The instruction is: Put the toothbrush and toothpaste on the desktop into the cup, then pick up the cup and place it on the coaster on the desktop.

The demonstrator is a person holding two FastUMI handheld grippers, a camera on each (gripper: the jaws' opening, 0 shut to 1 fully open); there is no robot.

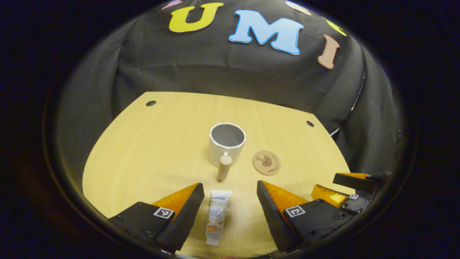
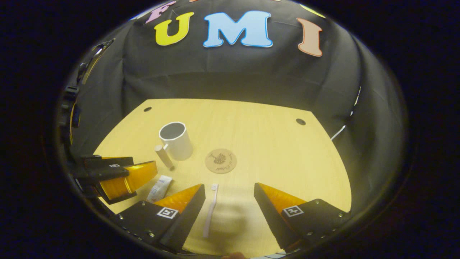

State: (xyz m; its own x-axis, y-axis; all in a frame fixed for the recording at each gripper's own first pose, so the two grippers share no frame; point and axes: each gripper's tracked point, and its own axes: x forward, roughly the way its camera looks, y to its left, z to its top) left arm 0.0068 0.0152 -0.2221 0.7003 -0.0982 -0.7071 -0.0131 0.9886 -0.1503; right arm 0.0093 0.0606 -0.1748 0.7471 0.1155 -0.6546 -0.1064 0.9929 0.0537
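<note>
A white cup (image 1: 226, 143) with a wooden handle (image 1: 224, 166) stands mid-table, and a round cork coaster (image 1: 266, 162) lies just to its right. The toothpaste tube (image 1: 217, 216) lies flat between the fingers of my left gripper (image 1: 230, 212), which is open above it. In the right gripper view, a white toothbrush (image 2: 210, 210) lies on the table between the fingers of my open right gripper (image 2: 229, 212). That view also has the cup (image 2: 176, 140), the coaster (image 2: 220, 160), the toothpaste (image 2: 159, 188) and the left gripper (image 2: 118, 176) at its left. The right gripper (image 1: 350, 189) appears at the right edge of the left gripper view.
The light wooden table (image 1: 154, 144) has two dark holes near its back corners (image 1: 151, 103) (image 1: 309, 123). Black cloth walls close in behind and at both sides. A white cable (image 2: 339, 132) hangs at the right past the table edge.
</note>
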